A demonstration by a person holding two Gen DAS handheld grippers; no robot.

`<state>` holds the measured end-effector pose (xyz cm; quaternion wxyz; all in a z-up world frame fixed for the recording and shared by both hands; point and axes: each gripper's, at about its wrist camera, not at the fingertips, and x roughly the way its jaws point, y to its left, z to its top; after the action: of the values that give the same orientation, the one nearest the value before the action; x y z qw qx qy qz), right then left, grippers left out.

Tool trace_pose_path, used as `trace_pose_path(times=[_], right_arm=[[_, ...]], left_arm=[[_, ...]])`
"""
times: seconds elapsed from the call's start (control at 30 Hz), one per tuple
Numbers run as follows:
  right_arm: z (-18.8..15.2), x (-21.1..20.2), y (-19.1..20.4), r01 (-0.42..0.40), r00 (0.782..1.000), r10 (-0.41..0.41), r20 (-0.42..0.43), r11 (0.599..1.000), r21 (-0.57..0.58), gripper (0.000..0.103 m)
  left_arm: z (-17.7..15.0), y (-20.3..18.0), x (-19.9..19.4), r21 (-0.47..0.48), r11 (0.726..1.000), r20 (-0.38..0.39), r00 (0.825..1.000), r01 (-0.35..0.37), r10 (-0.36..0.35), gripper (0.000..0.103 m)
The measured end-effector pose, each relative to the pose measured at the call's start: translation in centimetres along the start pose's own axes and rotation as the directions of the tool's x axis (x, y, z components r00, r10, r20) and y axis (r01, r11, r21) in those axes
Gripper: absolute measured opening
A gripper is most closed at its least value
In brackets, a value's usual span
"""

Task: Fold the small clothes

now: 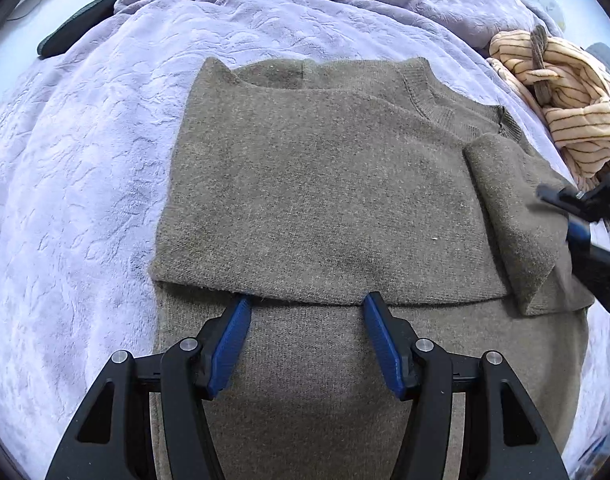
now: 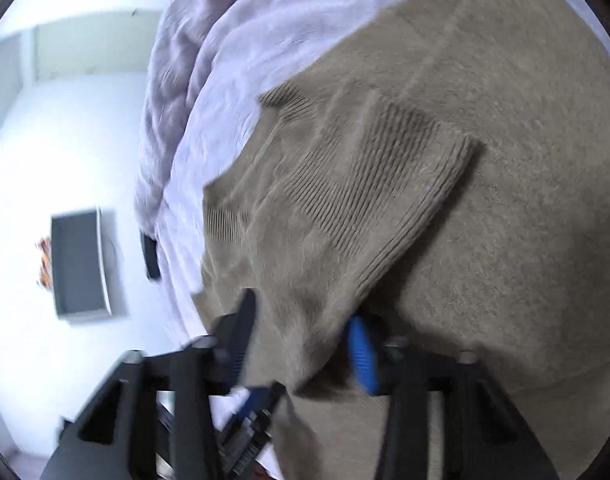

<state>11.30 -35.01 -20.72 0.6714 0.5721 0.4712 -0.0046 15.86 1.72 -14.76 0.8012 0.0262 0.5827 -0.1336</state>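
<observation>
We see one brown sweater (image 1: 313,184) lying flat on the lilac blanket (image 1: 85,168), its collar away from us and one side already folded over the body. Our left gripper (image 1: 307,304) hangs just above it with the jaws apart and nothing between them; both blue pads (image 1: 229,344) sit at the folded edge that runs across the sweater, pointing steeply down. Our right gripper (image 2: 301,328) is at the sweater's other side, where the ribbed cuff (image 2: 389,184) of a sleeve lies doubled over the body. Sleeve cloth fills the space between its two fingers, but the picture is blurred and we cannot tell whether the pads press on it. We count two grippers, one sweater and one striped cream garment (image 1: 561,96) bunched on the blanket beyond the collar. The blanket is plush and embossed, rumpled at its far side. A pale floor shows beside the bed, with a dark flat box (image 2: 81,264) on it.
</observation>
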Motion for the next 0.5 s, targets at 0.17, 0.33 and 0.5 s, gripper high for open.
trace_pose_path(times=[0.17, 0.33, 0.5], right_arm=[[-1.5, 2.2, 7.8, 0.074, 0.997, -0.066, 0.033, 0.938, -0.337, 0.007], [-7.4, 8.2, 14.9, 0.151, 0.974, -0.226, -0.006, 0.668, -0.729, 0.007], [-12.2, 13.5, 13.7, 0.208, 0.913, -0.408, 0.002, 0.461, -0.863, 0.010]], left_arm=[[-0.6, 2.5, -2.2, -0.058, 0.998, 0.039, 0.999, -0.008, 0.010, 0.060], [-1.0, 5.9, -3.3, -0.127, 0.991, 0.045, 0.998, -0.039, 0.045, 0.060], [-1.6, 8.6, -3.5, -0.160, 0.984, 0.024, 0.997, -0.075, 0.079, 0.060]])
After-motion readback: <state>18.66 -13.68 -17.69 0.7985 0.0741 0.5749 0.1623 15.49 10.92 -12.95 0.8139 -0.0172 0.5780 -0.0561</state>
